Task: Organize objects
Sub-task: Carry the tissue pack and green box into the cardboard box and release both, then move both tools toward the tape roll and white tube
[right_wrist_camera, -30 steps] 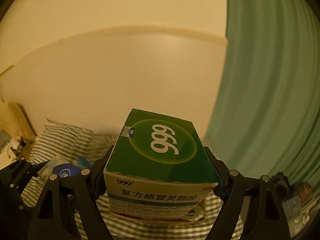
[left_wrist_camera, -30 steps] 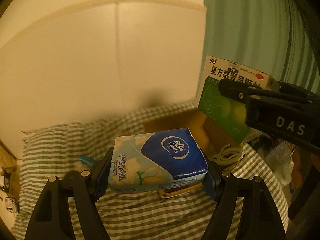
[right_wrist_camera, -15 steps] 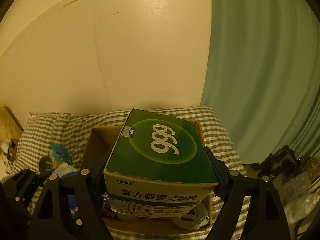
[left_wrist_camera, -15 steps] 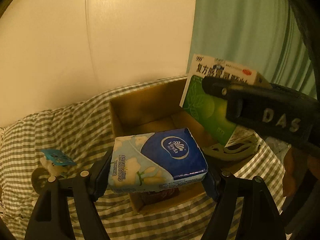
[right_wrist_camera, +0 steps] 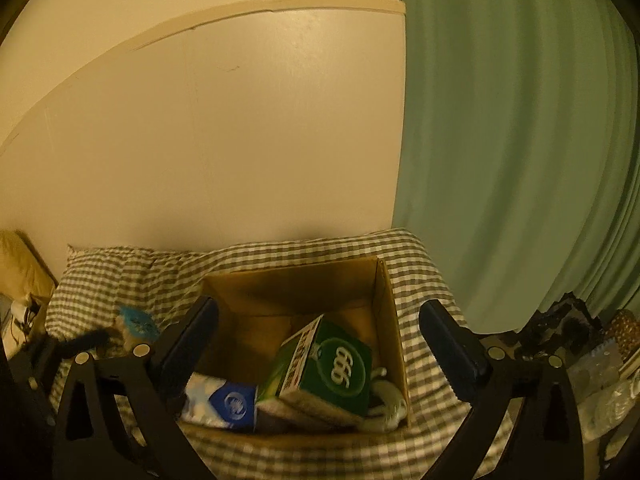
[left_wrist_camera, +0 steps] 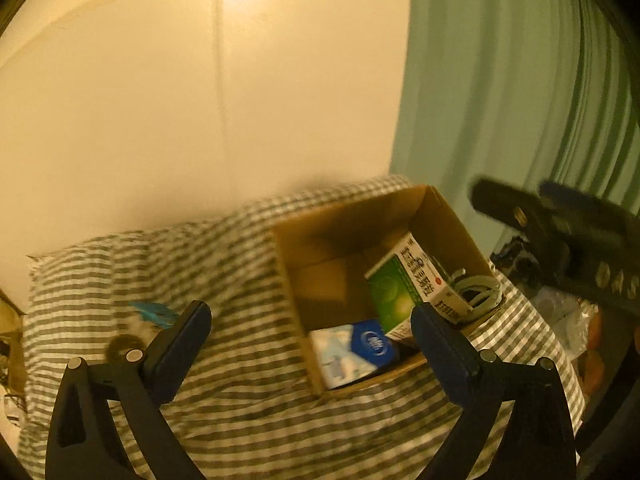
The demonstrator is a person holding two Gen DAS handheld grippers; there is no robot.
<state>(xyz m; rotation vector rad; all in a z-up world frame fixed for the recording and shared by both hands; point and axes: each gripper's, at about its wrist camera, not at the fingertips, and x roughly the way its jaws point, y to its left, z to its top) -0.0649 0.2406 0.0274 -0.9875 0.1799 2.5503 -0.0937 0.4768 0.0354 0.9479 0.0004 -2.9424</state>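
An open cardboard box (left_wrist_camera: 352, 216) (right_wrist_camera: 384, 292) stands on a checked cloth. Inside it lie a blue and white tissue pack (left_wrist_camera: 356, 348) (right_wrist_camera: 224, 400) at the near left corner and a green medicine box (left_wrist_camera: 404, 292) (right_wrist_camera: 328, 368), tilted against the right side. My left gripper (left_wrist_camera: 308, 320) hovers above the near edge of the box, its jaws opening wide with nothing between the pads. My right gripper (right_wrist_camera: 320, 324) hangs over the box too, jaws opening, nothing pressed between them. The right gripper's black body (left_wrist_camera: 560, 236) shows at the right of the left wrist view.
A white cable (left_wrist_camera: 478, 292) (right_wrist_camera: 386, 404) lies coiled in the box's right corner. A small blue item and a dark round thing (left_wrist_camera: 140, 328) (right_wrist_camera: 134, 324) rest on the cloth (left_wrist_camera: 240, 420) left of the box. A green curtain (right_wrist_camera: 520, 160) hangs right; clutter (right_wrist_camera: 580, 344) sits beside it.
Both grippers let go: the tissue pack and the green medicine box dropped from the jaws into the cardboard box. Both pairs of jaws spread wide.
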